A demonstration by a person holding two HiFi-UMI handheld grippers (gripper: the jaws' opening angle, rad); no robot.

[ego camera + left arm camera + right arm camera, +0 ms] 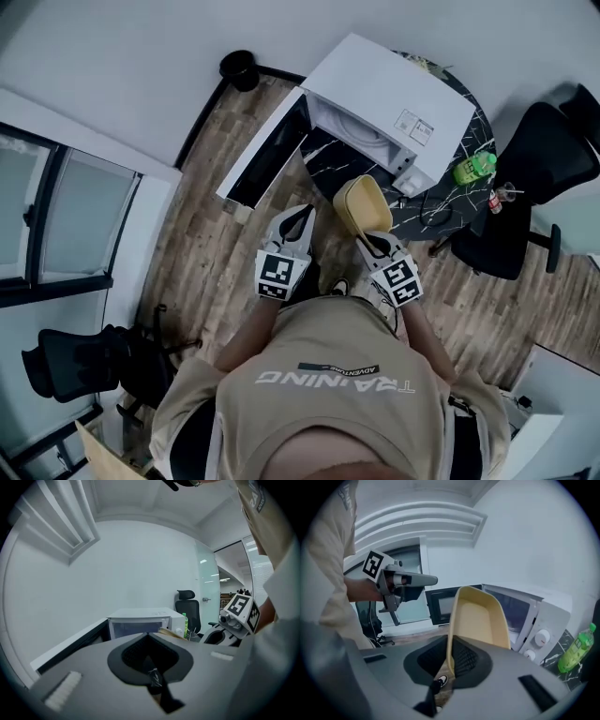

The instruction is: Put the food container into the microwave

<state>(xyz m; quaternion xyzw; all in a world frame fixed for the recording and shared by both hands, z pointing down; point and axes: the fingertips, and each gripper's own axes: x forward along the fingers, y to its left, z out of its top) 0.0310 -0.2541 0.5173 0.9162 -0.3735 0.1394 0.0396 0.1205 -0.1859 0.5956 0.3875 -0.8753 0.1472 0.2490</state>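
Observation:
The yellow food container (363,203) is held by its near rim in my right gripper (373,238), in front of the white microwave (389,105). In the right gripper view the container (480,620) stands up between the shut jaws, its hollow facing the microwave's cavity (516,611). The microwave's door (264,152) is swung wide open to the left. My left gripper (298,227) hovers beside the right one, jaws shut with nothing between them. The left gripper view shows the microwave (140,622) straight ahead and the container's edge (167,633).
The microwave stands on a round dark marble table (441,208). A green bottle (474,169) is at the table's right. A black office chair (530,178) is beyond the table on the right, another (94,361) at lower left. Wood floor (211,258) lies below.

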